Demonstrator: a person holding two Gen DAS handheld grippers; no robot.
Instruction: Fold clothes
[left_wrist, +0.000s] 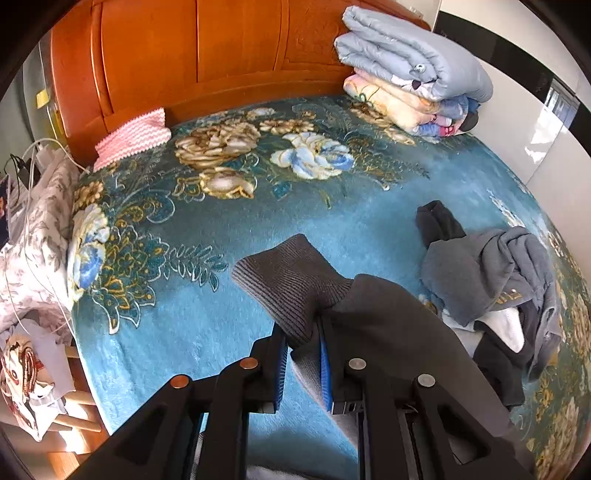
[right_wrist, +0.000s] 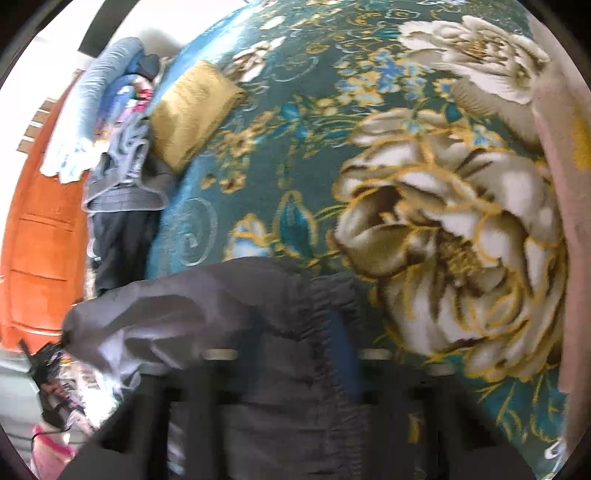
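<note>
The left claw (left_wrist: 302, 354) is clamped on the ribbed cuff (left_wrist: 291, 284) of a dark grey garment (left_wrist: 391, 325), its blue pads (left_wrist: 324, 373) pressing the knit from both sides, so the cuff stands up past the fingertips while the rest of the cloth drapes over the right-hand finger and falls toward the lower right. The right claw (right_wrist: 295, 354) is blurred in its own view, and the same dark garment (right_wrist: 258, 332) lies bunched over and between its fingers, with a strip of blue pad (right_wrist: 341, 354) showing through the cloth; it appears to grip the fabric, though the blur hides how tightly the fingers meet. Both claws are above a bed covered by a teal floral blanket (left_wrist: 229, 221). In the left wrist view a heap of unfolded clothes (left_wrist: 495, 280), grey-blue, black and white, sits on the blanket to the right of the held garment. Farther off, a stack of folded quilts (left_wrist: 410, 70) rests against the orange wooden headboard (left_wrist: 192, 55), and a pink-and-white knitted pillow (left_wrist: 133, 136) lies at the headboard's left end. In the right wrist view a folded mustard-yellow piece (right_wrist: 192, 110) lies on the blanket beside more grey and dark clothing (right_wrist: 125, 177).
</note>
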